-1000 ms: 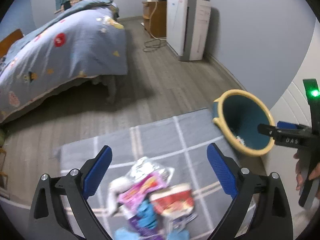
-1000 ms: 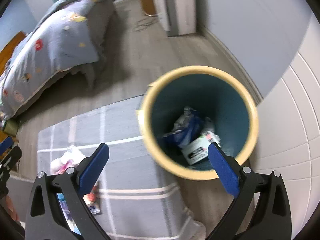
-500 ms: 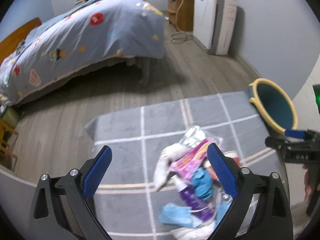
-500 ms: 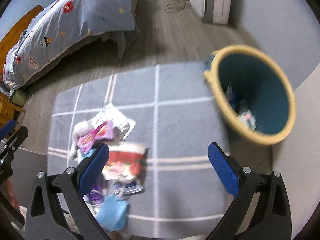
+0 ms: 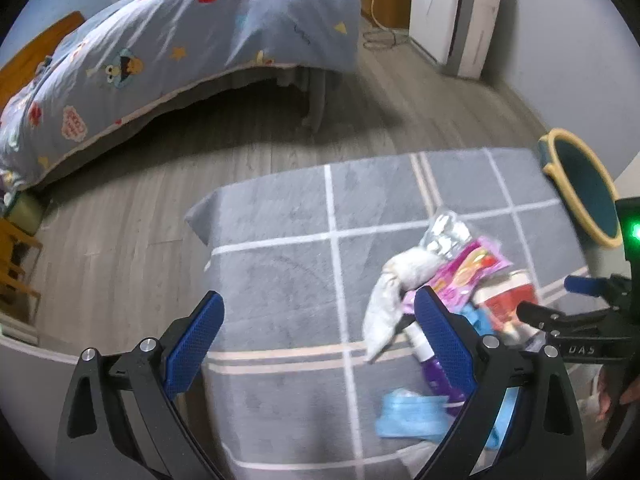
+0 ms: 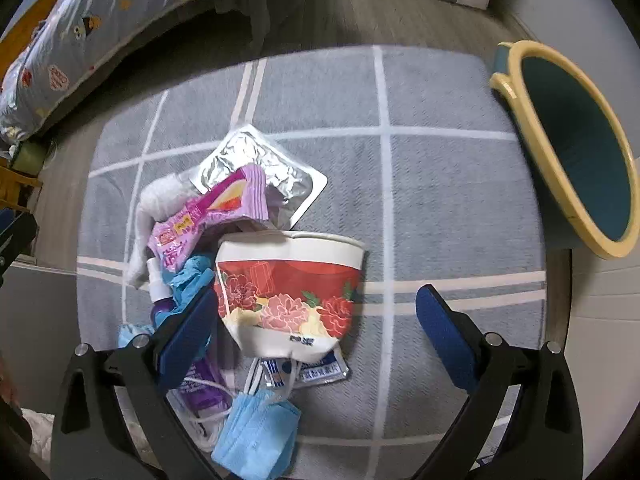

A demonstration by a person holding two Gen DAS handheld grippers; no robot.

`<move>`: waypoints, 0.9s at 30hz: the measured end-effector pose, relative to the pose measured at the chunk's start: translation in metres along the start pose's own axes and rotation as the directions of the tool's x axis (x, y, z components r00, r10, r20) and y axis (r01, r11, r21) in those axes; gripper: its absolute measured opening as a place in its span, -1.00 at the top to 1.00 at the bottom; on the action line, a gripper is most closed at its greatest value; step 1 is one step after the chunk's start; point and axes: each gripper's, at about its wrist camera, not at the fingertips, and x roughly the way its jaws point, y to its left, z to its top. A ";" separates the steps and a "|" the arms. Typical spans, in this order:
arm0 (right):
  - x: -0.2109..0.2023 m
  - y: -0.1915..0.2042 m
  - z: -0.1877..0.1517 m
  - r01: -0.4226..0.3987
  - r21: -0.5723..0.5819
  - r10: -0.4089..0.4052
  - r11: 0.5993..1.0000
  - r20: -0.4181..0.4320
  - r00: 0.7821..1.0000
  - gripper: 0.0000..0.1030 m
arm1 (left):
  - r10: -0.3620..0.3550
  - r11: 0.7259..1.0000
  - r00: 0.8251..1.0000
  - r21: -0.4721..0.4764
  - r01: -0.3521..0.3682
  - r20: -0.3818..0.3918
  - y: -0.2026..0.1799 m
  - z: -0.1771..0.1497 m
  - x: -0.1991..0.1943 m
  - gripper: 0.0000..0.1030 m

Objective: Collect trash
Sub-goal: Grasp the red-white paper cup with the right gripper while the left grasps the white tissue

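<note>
Jaws released wide on your left gripper (image 5: 316, 326), nothing between them; trash pile (image 5: 440, 300) sits lower right on the rug (image 5: 280, 232). Right view: your right gripper (image 6: 316, 314) gapes too, noodle cup (image 6: 288, 288) centre frame, bin (image 6: 576, 152) upper right.

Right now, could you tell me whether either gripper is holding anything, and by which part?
Nothing is held. The left gripper and right gripper both have open, empty jaws above the trash pile on the rug.
</note>
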 end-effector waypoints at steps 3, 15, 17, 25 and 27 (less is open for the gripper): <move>0.007 0.004 0.003 -0.015 0.001 0.015 1.000 -0.016 1.000 -0.89 | -0.011 1.000 1.000 -0.013 0.011 -0.011 0.002 0.002 0.007 -0.84; 0.031 0.014 0.010 0.006 -0.067 -0.010 0.998 -0.059 0.998 -0.81 | -0.039 0.999 0.997 -0.012 0.038 -0.071 -0.006 0.007 0.040 -0.85; 0.027 0.009 0.010 -0.012 -0.049 0.009 0.999 -0.056 0.998 -0.81 | -0.052 0.999 0.995 -0.017 0.051 -0.081 -0.008 0.008 0.046 -0.85; 0.010 -0.020 0.018 -0.010 0.004 0.010 1.000 -0.015 1.000 -0.80 | -0.043 0.998 0.991 0.043 0.049 -0.130 -0.031 0.009 0.079 -0.79; 0.011 -0.023 0.020 -0.010 0.011 0.010 1.000 -0.015 1.000 -0.80 | -0.062 0.996 0.987 0.047 0.070 -0.149 -0.037 0.009 0.087 -0.64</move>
